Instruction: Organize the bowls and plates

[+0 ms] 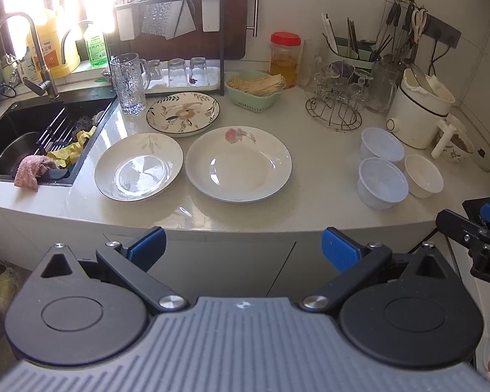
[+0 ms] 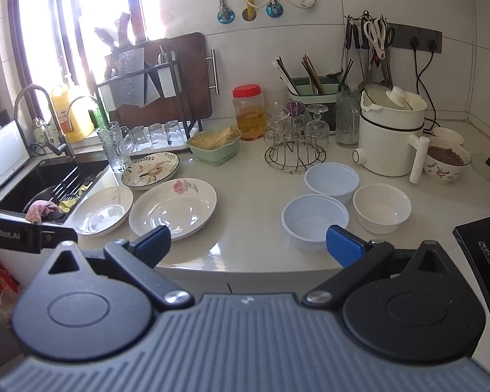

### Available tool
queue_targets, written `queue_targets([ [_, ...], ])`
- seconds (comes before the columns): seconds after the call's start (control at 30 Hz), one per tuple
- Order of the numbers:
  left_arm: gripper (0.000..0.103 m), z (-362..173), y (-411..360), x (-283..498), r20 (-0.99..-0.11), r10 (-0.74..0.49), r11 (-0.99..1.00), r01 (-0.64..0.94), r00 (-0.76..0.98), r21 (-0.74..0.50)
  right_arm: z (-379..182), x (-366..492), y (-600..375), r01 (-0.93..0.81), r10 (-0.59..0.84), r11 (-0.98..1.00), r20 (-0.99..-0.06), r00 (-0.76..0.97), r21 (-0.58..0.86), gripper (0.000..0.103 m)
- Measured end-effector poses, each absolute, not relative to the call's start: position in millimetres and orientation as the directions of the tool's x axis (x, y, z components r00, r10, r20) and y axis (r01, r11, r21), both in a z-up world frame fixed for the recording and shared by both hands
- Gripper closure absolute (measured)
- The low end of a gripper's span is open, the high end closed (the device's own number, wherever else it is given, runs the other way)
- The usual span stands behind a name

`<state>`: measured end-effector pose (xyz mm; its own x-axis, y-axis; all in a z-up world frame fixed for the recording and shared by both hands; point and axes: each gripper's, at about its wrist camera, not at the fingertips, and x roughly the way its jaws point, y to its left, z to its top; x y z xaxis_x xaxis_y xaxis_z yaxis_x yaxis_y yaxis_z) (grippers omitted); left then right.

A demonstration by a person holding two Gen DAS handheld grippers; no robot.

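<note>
Three plates lie on the pale counter: a leaf-patterned plate [image 1: 183, 114] [image 2: 150, 170] at the back, a white plate with a grey sprig [image 1: 138, 166] [image 2: 103, 210] front left, and a rose plate [image 1: 238, 163] [image 2: 173, 207] beside it. To the right stand two bluish plastic bowls [image 1: 382, 183] [image 1: 381, 145] [image 2: 314, 220] [image 2: 331, 181] and a white bowl [image 1: 423, 175] [image 2: 381, 207]. My left gripper [image 1: 243, 248] is open and empty, in front of the counter edge below the rose plate. My right gripper [image 2: 248, 245] is open and empty, at the counter edge near the front plastic bowl.
A black sink [image 1: 32, 130] with cloths sits left. At the back are a glass mug [image 1: 129, 83], a dish rack [image 1: 173, 32], a green basket [image 1: 254, 91], a jar [image 1: 285, 54], a wire glass stand [image 1: 334, 107] and a white cooker [image 1: 418, 111]. A patterned bowl of food [image 2: 446, 160] stands far right.
</note>
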<state>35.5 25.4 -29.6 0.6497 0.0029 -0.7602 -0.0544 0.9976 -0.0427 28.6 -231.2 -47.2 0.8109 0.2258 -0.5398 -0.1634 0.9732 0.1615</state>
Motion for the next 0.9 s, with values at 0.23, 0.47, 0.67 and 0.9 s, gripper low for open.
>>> queue_targets([
  [0.23,0.000,-43,44,53,-0.775,0.019,0.997,-0.072,0.632,-0.034,-57,49,-216,-0.169,0.236,0.971,-0.560,0.795,0.169,0.000],
  [0.47,0.000,-52,77,69,-0.792,0.049,0.996,-0.093,0.608,-0.010,-64,64,-186,-0.176,0.244,0.969,-0.581,0.776,0.172,0.000],
  [0.67,0.000,-60,110,87,-0.800,0.044,0.996,-0.092,0.598,-0.014,-67,72,-159,-0.186,0.245,0.969,-0.589,0.770,0.160,0.000],
  [0.9,0.000,-71,143,115,-0.807,0.008,0.996,-0.081,0.590,-0.049,-69,82,-121,-0.189,0.236,0.972,-0.591,0.772,0.141,0.000],
])
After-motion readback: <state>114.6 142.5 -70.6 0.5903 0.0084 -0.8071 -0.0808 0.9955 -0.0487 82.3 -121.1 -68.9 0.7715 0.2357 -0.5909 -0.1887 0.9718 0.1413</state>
